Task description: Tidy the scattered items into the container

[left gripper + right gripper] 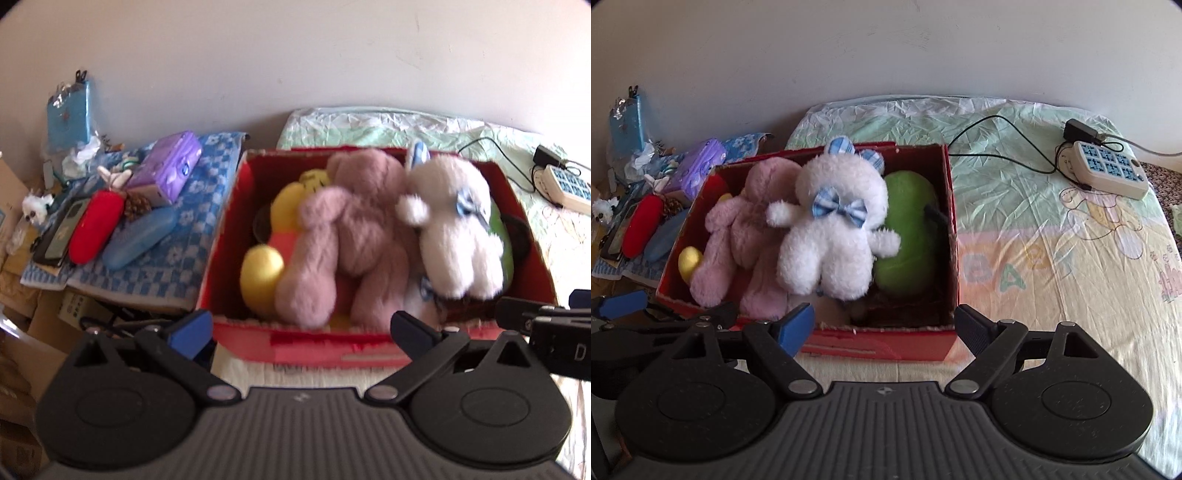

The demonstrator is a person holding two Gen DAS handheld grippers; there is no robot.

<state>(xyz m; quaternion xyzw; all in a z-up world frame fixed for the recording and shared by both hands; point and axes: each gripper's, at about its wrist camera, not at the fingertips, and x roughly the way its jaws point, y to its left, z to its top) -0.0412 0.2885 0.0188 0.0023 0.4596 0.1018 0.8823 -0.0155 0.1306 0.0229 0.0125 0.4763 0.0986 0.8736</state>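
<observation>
On the bed [1015, 206], a red box [953, 229] sits near its left edge, packed with soft toys. A pink plush bear [738, 229] lies face down along the box's left half, with a yellow plush [266, 258] partly buried beneath it on the left. A white plush bear [831, 229] with a blue checked bow lies on top, overlapping the pink one and touching a green plush [908, 236] wedged against the right wall.

Both tools hover just in front of the box's near wall, apart from the toys. The left hand-held gripper [301, 328] has its jaws spread wide with nothing between them; the right hand-held gripper [884, 325] is likewise spread wide and empty.

Left of the box, a blue checked cloth [199, 221] carries a purple tissue pack [166, 173], a red pouch [96, 229] and a blue case [140, 236]. Well to the right on the bed lies a white power strip [1108, 170] with a black cable.
</observation>
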